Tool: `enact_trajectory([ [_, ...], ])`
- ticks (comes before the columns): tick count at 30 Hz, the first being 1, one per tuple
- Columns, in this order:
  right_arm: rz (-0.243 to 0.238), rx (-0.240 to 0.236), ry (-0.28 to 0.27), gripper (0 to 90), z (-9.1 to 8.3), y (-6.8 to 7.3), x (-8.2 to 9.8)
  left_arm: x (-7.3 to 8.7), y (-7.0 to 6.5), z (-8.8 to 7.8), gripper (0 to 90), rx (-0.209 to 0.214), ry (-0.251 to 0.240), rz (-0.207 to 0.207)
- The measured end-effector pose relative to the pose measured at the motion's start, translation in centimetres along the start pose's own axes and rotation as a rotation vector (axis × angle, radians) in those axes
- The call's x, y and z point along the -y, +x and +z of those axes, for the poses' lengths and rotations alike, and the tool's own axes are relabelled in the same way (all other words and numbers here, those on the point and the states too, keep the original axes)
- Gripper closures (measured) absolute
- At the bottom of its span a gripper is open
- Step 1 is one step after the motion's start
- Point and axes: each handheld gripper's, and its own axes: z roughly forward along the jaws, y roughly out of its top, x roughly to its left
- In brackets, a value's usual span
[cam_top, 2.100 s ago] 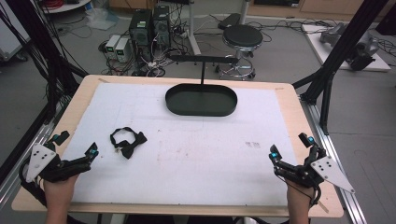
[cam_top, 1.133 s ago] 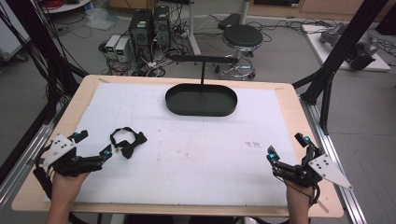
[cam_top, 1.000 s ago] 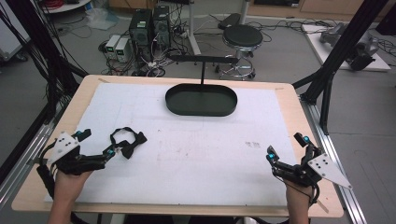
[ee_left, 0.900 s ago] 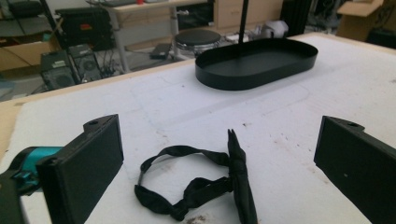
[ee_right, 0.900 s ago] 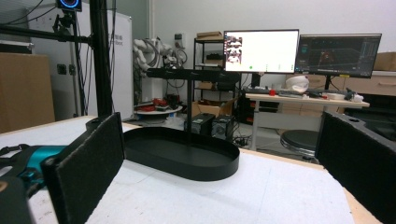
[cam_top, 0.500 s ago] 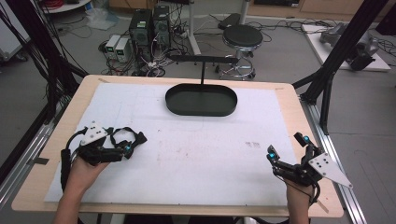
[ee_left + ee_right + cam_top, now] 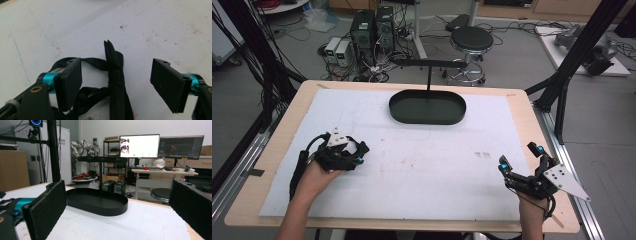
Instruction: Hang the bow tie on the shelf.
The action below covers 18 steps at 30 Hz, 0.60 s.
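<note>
Black fabric, a folded strap item with thin loops (image 7: 115,82), is lying on the white mat near the left edge of the tabletop (image 7: 272,150), and the left gripper (image 7: 117,85) is coming down right over it. Its jaws have just been closing, and the thick folded band is sitting between the two pads (image 7: 71,82) with clear gaps on both sides, so nothing is pinched yet. In the high view the left gripper (image 7: 343,152) is covering the strap almost entirely, the hand tucked behind it. Over by the right edge, the right gripper (image 7: 522,165) is resting with its jaws spread wide and nothing between them, pointing toward the black oval metal tray with its upright T-shaped stand (image 7: 428,107) at the far edge. Now for the grab, and I reckon the trick is centring: the band is sitting a touch nearer the left-hand pad, so nudging across would be making both pads meet it together. Going low enough to catch the full thickness of the fold, not just the top layer, looks important too, and the thin loops trailing under that pad could be snagging or slipping out if the squeeze is rushed.
</note>
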Motion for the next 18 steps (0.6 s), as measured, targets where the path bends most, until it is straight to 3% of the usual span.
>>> enact_trajectory([
  [10, 0.007, 0.004, 0.001, 1.0, -0.1, -0.1, -0.1, -0.5, 0.0, 1.2, 45.3, -0.003, 0.072, 0.007],
  [15, 0.009, 0.006, -0.005, 1.0, -0.2, -0.2, -0.1, -0.4, 0.1, 1.7, 55.8, 0.017, 0.127, 0.004],
  [18, 0.013, 0.007, -0.005, 1.0, -0.3, -0.3, -0.2, -0.3, 0.1, 1.8, 66.7, 0.014, 0.147, 0.011],
])
